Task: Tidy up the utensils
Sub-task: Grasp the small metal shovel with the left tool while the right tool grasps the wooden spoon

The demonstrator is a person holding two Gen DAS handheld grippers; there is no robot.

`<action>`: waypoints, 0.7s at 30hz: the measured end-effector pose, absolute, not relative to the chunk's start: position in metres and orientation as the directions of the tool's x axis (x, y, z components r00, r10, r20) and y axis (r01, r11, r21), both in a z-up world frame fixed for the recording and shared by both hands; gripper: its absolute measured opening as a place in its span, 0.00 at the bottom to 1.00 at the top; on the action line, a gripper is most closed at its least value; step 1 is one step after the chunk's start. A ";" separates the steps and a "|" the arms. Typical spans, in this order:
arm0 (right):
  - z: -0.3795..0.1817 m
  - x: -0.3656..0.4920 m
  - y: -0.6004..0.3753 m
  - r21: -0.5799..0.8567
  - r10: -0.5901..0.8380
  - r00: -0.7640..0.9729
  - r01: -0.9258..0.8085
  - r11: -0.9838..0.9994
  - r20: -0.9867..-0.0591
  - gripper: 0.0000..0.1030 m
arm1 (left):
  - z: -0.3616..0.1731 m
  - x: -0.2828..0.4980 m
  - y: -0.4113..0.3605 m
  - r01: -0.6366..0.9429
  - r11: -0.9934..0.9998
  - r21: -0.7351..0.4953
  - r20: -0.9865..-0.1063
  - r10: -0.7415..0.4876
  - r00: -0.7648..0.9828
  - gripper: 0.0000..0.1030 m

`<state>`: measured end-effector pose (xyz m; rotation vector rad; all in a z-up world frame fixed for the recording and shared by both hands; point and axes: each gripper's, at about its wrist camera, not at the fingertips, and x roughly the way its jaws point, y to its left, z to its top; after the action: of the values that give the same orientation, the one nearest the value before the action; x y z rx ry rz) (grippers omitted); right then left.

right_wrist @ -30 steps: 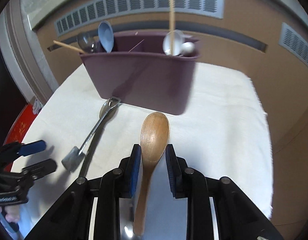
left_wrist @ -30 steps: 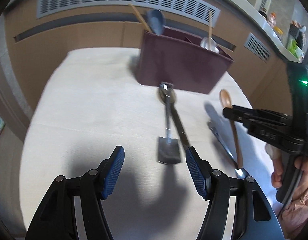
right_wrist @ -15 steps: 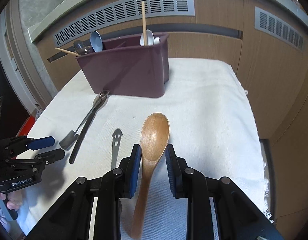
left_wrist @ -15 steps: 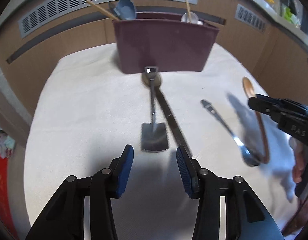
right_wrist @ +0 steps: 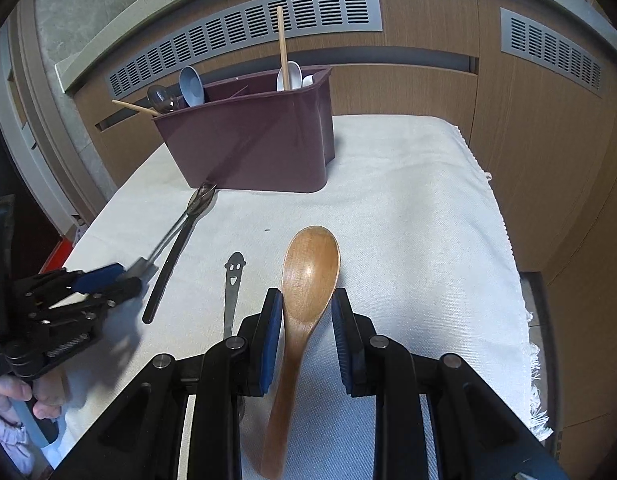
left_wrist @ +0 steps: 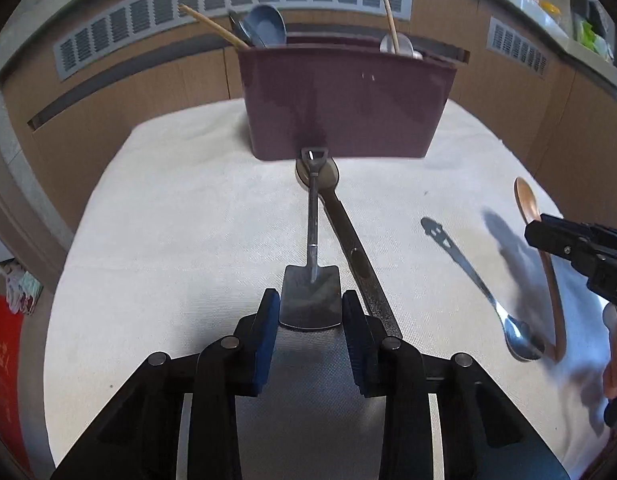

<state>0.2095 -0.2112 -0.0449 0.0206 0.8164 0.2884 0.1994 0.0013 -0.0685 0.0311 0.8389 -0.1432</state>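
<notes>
Utensils are lying scattered on the white cloth covering the table, in front of the maroon caddy.

Left gripper is pointing down at the shovel-shaped spoon. Its jaws are closing, with the flat blade sitting between the blue pads; a thin gap is showing on each side, so no grip. The shovel's handle is running away toward the caddy, its end resting on the bowl of a dark long-handled spoon lying just beside it and crossing under at the far end.

Right gripper is holding narrow around the wooden spoon. The neck is sitting between the pads, the bowl is sticking out ahead, and the handle is trailing back under the gripper body. Cannot tell whether the pads are actually pressing on the wood. In the left wrist view the spoon appears slightly raised, casting a shadow on the cloth.

A smiley-handled metal spoon is lying flat on the cloth just left of the wooden spoon, between the two grippers.

The caddy is standing upright at the far side of the cloth, already carrying a blue spoon, a metal ladle, chopsticks and white spoons in its compartments.

A person's hand is gripping the left gripper's handle.
</notes>
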 end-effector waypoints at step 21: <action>-0.012 0.188 -0.189 0.068 0.273 0.698 -0.307 0.949 -0.662 0.22 | 0.026 0.153 0.025 0.137 0.988 -0.071 -0.531 -0.154 0.833 0.13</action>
<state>0.1881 -0.1894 -0.0117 -0.0484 0.7306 0.3232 0.1527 0.0250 0.0261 -0.0307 0.5650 -0.1539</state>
